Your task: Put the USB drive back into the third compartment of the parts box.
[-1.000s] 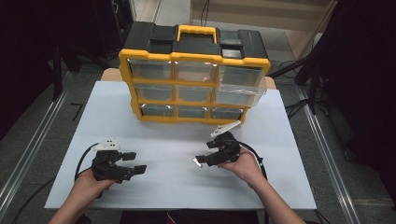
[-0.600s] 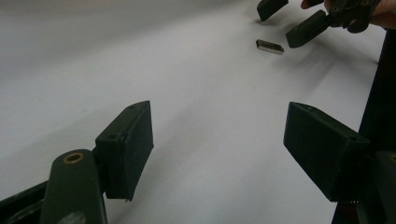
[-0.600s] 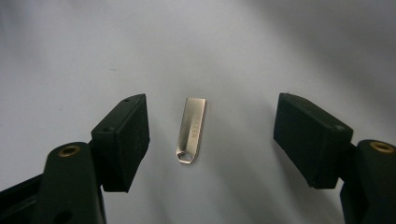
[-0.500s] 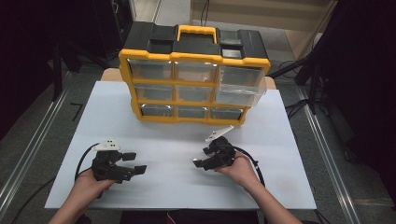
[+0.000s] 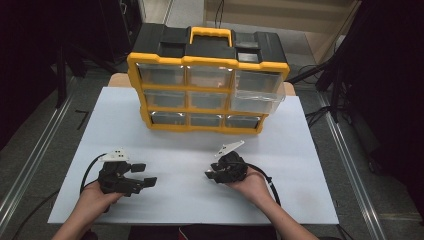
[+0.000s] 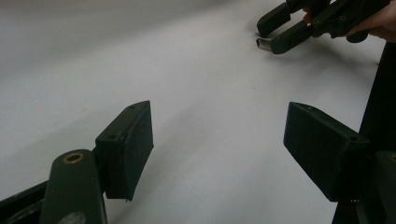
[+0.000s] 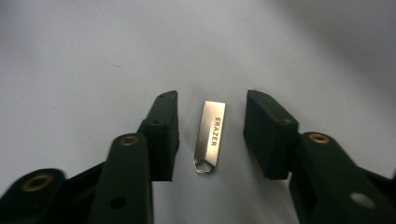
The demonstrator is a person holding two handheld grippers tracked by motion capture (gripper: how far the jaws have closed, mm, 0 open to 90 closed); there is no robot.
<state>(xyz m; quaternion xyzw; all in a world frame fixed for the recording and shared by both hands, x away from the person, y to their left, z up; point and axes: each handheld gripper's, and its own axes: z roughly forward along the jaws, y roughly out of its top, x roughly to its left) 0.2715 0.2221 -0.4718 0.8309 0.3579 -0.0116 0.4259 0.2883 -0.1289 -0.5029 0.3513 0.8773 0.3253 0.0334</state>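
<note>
High view: left gripper (image 5: 141,175) lower left of frame, held over the white desk (image 5: 165,145), fingers spread, nothing between them. Right gripper (image 5: 211,174) just right of centre in the lower half, held low over the desk and angled toward frame left. Yellow-and-black drawer organizer (image 5: 207,90) stands at the far side of the desk, upper centre, well apart from both grippers; its middle-right drawer (image 5: 255,101) sticks out a little.

Left gripper view: both fingers (image 6: 128,144) wide apart, only bare desk between them. Right gripper sits in the upper right of frame, a small silver piece at its tip.

Right gripper view: silver USB stick (image 7: 210,136) marked "ERAZER" lies flat on the desk at frame centre, between the two fingers (image 7: 163,135). Fingers open, one on each side of the stick, gap visible on both sides, so no contact. Stick's loop end points toward the bottom of frame.
</note>
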